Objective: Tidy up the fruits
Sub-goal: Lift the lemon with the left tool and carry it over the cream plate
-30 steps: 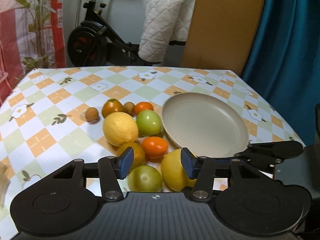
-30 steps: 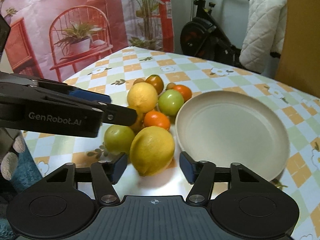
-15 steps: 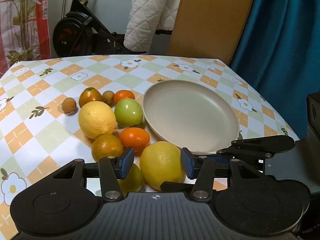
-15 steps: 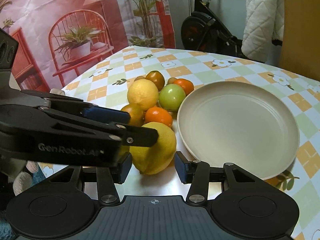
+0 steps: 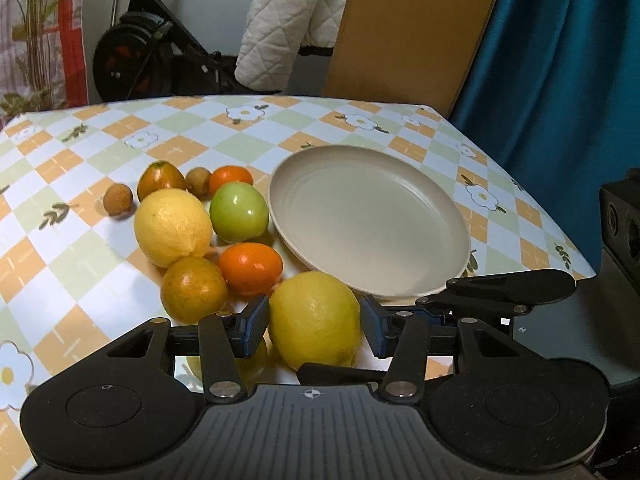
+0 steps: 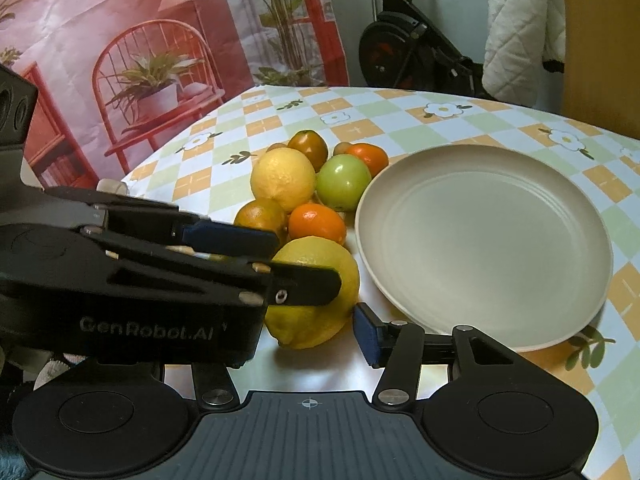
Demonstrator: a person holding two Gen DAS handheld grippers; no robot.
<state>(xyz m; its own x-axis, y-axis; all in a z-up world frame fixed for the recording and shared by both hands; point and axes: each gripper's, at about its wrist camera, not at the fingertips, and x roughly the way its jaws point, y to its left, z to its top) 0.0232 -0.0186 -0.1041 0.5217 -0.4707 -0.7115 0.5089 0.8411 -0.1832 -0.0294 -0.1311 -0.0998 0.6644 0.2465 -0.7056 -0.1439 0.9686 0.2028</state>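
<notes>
A big yellow lemon (image 5: 316,320) lies on the tablecloth just in front of the empty beige plate (image 5: 360,192). My left gripper (image 5: 315,330) straddles it with a blue pad close at each side; no squeeze shows. My right gripper (image 6: 306,336) comes at the same lemon (image 6: 320,264). Its jaws are opening, its right pad (image 6: 366,336) stands a little off the peel, and its left finger is hidden behind the left gripper's finger (image 6: 304,284). Behind the lemon lie a second lemon (image 5: 172,226), a green fruit (image 5: 239,211) and a mandarin (image 5: 250,262).
A dull orange (image 5: 194,288), a tomato-like fruit (image 5: 157,176), another mandarin (image 5: 231,176) and two small brown fruits (image 5: 117,199) lie in the cluster. A greenish fruit (image 5: 256,360) is half hidden under my left finger. The right gripper's finger (image 5: 500,286) reaches along the plate's near rim.
My left gripper has swung right and down, from over the green fruit to around the big lemon. In the right wrist view it now crosses in front of that lemon.
</notes>
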